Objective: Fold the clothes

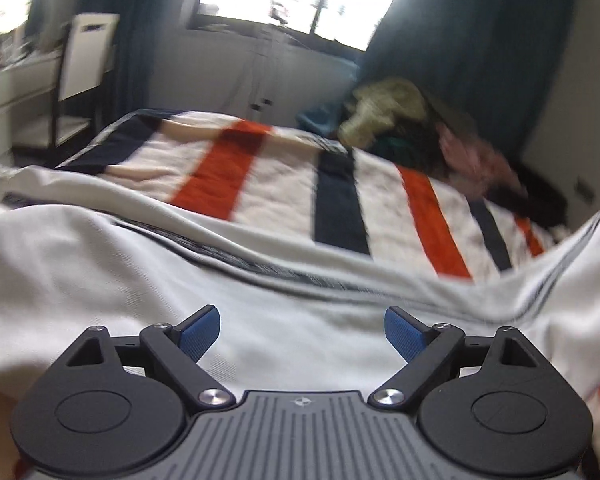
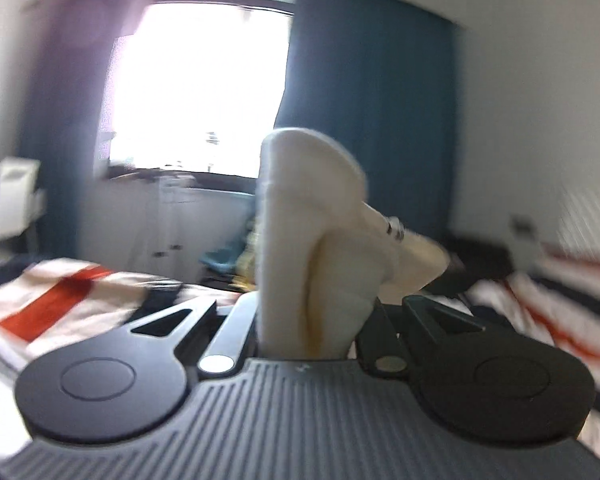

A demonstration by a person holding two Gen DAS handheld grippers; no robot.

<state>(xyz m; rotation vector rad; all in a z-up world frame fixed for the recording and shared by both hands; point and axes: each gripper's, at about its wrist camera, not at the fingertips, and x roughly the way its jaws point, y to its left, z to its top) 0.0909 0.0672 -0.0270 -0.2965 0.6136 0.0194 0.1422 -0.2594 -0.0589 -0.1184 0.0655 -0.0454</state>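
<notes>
Left wrist view, nearest first: the left hand-held gripper (image 1: 299,330) stands wide apart, its blue pads (image 1: 202,334) clear of any cloth, hovering just over a white garment (image 1: 148,272) that lies spread and rumpled across the near edge of the bed (image 1: 260,184). A dark trimmed seam runs across the garment just beyond the fingertips, and its right end rises up and out of the picture toward the bed's right edge. Farther on, the striped bedspread lies bare through the middle, and a heap of other clothes (image 1: 420,128) sits at the far right corner.

In the right wrist view the right hand-held gripper (image 2: 312,320) is closed on a bunched fold of white cloth (image 2: 312,216), which stands up between its fingers, above the bed. The view is blurred, so I cannot tell for certain that this is the same garment, though the lifted right end in the other view suggests it.

As for progress, no neat, finished fold shows anywhere: the garment is loose and creased, and the heap at the far corner looks unfolded. My judgement is that the garment is mid-handling, one part raised and the rest lying flat, with the heap to be folded as well. Whether it is being spread out or turned over into a fold, these views do not settle.
</notes>
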